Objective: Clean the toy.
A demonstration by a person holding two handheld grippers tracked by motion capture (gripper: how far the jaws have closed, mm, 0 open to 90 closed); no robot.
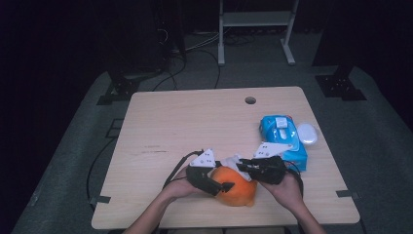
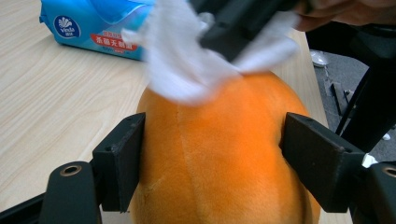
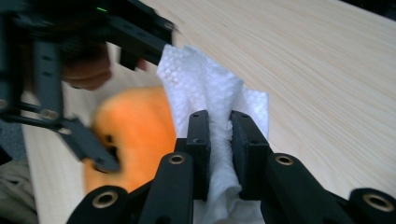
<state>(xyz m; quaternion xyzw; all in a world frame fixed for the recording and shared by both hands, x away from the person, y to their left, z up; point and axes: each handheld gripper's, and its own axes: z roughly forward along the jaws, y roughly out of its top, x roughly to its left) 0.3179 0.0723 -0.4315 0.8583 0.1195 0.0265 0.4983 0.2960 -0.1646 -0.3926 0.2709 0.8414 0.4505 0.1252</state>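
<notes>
An orange plush ball (image 1: 238,191) rests on the table (image 1: 195,122) near its front edge. My left gripper (image 1: 220,187) comes at it from the left. In the left gripper view both black pads (image 2: 122,158) press against the sides of the orange plush ball (image 2: 219,154). My right gripper (image 1: 245,166) is shut on a white tissue (image 1: 233,160) and holds it against the top of the ball. In the right gripper view its jaws pinch the crumpled tissue (image 3: 205,84), with the orange ball (image 3: 135,126) and the left gripper (image 3: 93,154) just beyond.
A blue pack of wet wipes (image 1: 282,136) lies right of the hands, with a white oval object (image 1: 307,132) beside it. A round cable hole (image 1: 250,100) sits near the table's far edge. Dark stands and cables lie on the floor behind the table.
</notes>
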